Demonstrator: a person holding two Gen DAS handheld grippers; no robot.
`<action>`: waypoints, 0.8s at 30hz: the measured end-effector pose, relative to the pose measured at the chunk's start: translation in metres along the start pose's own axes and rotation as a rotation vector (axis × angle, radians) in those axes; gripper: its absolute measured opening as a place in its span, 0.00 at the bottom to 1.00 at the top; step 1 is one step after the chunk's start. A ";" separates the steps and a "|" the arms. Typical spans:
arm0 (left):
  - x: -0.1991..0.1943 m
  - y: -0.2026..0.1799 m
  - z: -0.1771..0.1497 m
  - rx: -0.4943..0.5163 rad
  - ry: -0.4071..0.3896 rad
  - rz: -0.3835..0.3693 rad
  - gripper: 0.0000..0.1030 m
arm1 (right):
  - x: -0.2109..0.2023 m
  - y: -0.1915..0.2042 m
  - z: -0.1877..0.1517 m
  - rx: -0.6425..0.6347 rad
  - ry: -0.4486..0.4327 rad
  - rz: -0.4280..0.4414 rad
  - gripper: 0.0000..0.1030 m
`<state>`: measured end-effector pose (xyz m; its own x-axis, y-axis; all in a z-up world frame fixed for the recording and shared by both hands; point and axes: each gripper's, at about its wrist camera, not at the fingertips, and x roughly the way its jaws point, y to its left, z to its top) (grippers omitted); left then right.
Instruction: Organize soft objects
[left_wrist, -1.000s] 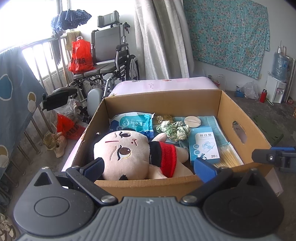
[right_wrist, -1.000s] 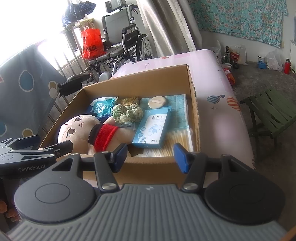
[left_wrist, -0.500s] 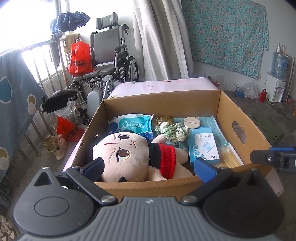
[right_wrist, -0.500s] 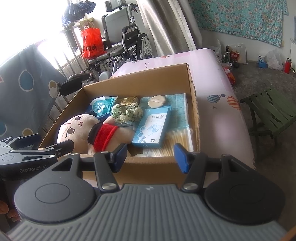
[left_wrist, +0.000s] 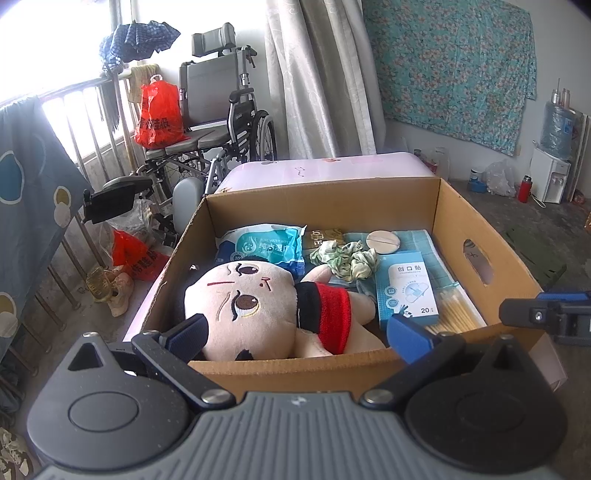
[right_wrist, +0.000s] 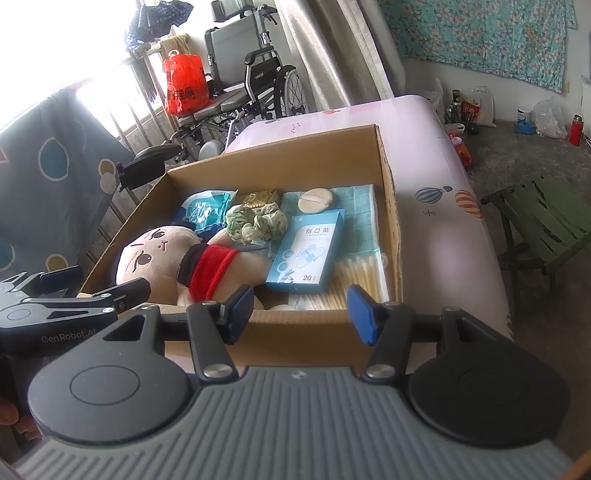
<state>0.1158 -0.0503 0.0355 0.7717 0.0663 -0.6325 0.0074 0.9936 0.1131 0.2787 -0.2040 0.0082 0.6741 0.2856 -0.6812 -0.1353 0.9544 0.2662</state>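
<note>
Hiding the plush doll's (left_wrist: 258, 306) lower body behind the cardboard box's (left_wrist: 295, 365) near wall. Lying partly buried under the plaster box (right_wrist: 306, 254): cotton swabs (right_wrist: 365, 280), teal cloth (right_wrist: 354, 218). Reading too small: gold packet (left_wrist: 325, 236) print.

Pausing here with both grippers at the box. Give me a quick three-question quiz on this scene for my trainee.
1. True or false: the plush doll lies inside the cardboard box.
2. Which item rests partly on the teal cloth? A) round puff B) red bag C) wheelchair
3. Fill in: the left gripper and right gripper both have jaws that are ____ and hold nothing.

Key: 1 true; 2 A; 3 open.
</note>
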 end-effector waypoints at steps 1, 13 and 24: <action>0.000 0.000 0.000 0.000 0.001 0.000 1.00 | 0.000 0.000 0.000 0.000 0.001 0.000 0.54; 0.002 0.001 -0.003 0.009 0.009 0.013 1.00 | 0.002 0.002 -0.004 -0.006 0.005 0.003 0.54; 0.001 0.004 -0.003 -0.003 0.008 0.017 1.00 | 0.002 0.001 -0.005 -0.004 0.003 0.000 0.55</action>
<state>0.1150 -0.0463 0.0331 0.7663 0.0837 -0.6370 -0.0073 0.9926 0.1216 0.2763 -0.2018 0.0041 0.6716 0.2861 -0.6834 -0.1386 0.9547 0.2635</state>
